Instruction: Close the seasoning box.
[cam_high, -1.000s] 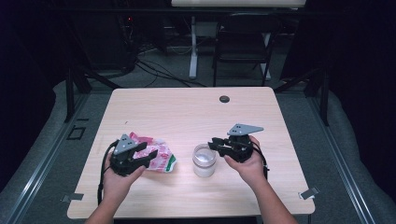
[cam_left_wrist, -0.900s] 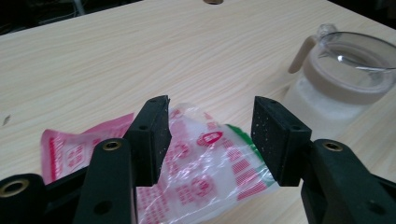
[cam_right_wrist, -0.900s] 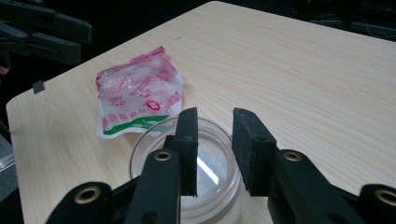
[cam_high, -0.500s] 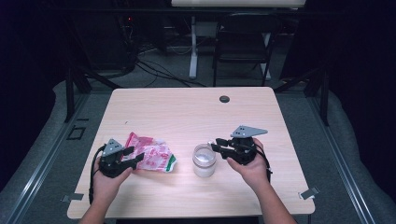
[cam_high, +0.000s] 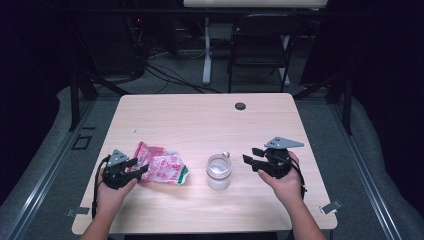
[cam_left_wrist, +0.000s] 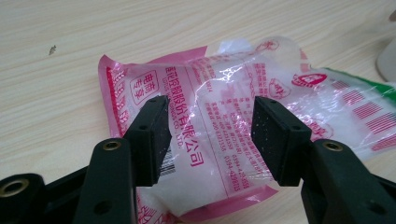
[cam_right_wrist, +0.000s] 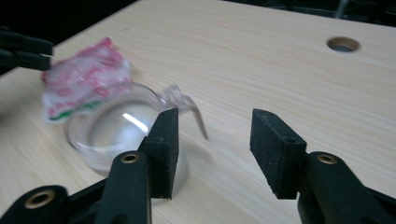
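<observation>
Pink packet cut off at the frame's right edge, its print — small characters — unreadable, glass cup blurred

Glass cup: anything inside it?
The cup looks whitish in its lower part from the high view, maybe powder or liquid; which one cannot be told. In the right gripper view its blurred glass wall shows glare, so the bottom stays unclear.

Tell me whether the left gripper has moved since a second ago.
Yes. The left gripper has drawn back toward the table's near edge, off the pink bag's middle to its left end.
</observation>
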